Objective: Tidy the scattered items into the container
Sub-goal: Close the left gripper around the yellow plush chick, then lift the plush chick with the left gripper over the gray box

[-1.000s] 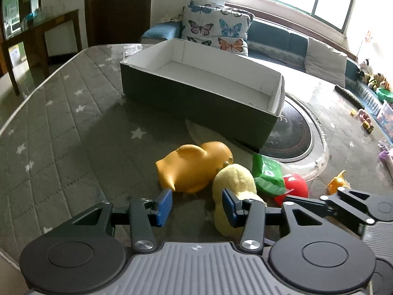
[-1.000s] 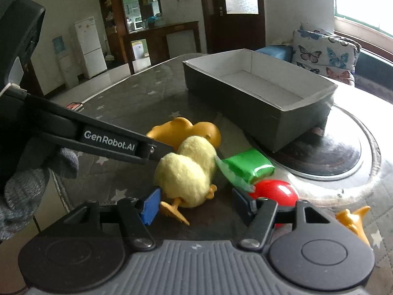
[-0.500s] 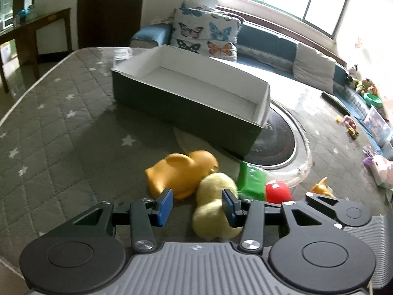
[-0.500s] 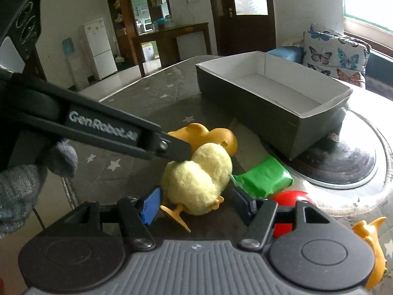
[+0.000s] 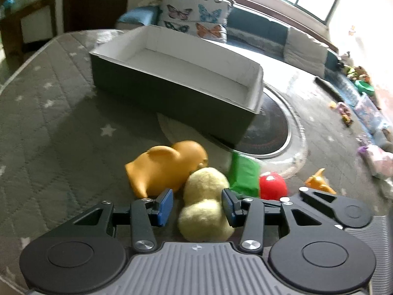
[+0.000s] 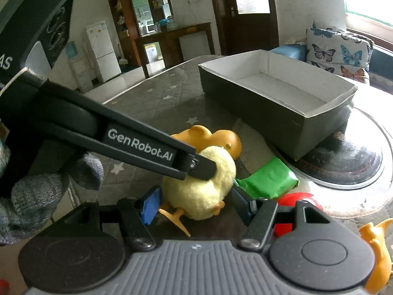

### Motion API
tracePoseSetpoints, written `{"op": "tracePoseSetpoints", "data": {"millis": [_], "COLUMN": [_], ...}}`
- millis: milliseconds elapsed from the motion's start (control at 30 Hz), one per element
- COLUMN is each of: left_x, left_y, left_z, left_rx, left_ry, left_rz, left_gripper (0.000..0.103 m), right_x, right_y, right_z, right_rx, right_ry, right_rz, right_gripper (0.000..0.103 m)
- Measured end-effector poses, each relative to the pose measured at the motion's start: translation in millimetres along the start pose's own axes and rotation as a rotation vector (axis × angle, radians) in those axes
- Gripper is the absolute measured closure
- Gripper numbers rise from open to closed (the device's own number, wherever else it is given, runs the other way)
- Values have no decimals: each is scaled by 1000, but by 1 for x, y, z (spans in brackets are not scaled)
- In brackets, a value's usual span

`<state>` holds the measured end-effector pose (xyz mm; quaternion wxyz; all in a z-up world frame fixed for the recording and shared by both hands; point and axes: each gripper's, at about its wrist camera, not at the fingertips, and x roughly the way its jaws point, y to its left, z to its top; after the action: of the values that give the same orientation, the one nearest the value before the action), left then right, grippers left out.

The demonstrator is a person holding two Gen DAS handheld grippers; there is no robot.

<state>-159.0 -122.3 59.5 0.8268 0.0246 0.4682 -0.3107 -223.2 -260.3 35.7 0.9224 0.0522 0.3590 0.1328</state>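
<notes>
- Yellow plush duck (image 5: 205,205) lay on its side on the grey star-quilted table cover (image 5: 49,135), just short of the dark box's near long wall; long axis ran roughly from the left gripper toward the box, orange feet seen pointing at the right gripper in the right wrist view (image 6: 196,189).
- Left gripper (image 5: 196,202) was open, blue pads either side of the plush duck's middle; right pad looked touching the fur, left pad had a small gap. Not clamped.
- Right gripper (image 6: 196,202) was open wide, jaws flanking the plush duck's feet end, nothing held.
- Left gripper's finger (image 6: 201,166) pressed against the plush from the left in the right wrist view.
- Orange rubber duck (image 5: 167,167) lay on its side touching the plush duck, long axis across the table, head toward the box.
- Green packet (image 5: 245,174) sat just beside the plush, red toy (image 5: 272,184) next to it, small orange toy (image 5: 319,182) further right.
- Dark box with white inside (image 5: 172,91) stood behind them, long axis diagonal, one corner over the round black disc (image 5: 267,132).
</notes>
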Motion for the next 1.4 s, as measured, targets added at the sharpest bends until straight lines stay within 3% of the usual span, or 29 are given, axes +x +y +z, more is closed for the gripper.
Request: {"op": "tracePoseSetpoints", "data": {"millis": [400,533,767,900,1167,1400], "left_x": [20,18,7,-11,-31,-3], "left_y": [0,-1,-4,-12,-35,-45], "left_z": [4,3,1,8,54,109], "left_rx": [1,3,3,17,63,91], "left_ry": [74,71,57,10,-123,-157], "left_rz": [-30,-30,-29,-38,-66,-105], "left_gripper": [60,61,62,62,62,63], "right_x": [9,10,-2,-17,-44,-36], "right_y": [-11,-16,-7,-3,-13,-47], "right_z": [-3,-5,-6,0,36,71], "right_rx": [62,94,69,44,-24,-26], "right_ry": [18,24,-3,-49,-183,-258], "right_rz": [35,57,50,40,-30,-112], "right_gripper": [38,48,50,50,50,50]}}
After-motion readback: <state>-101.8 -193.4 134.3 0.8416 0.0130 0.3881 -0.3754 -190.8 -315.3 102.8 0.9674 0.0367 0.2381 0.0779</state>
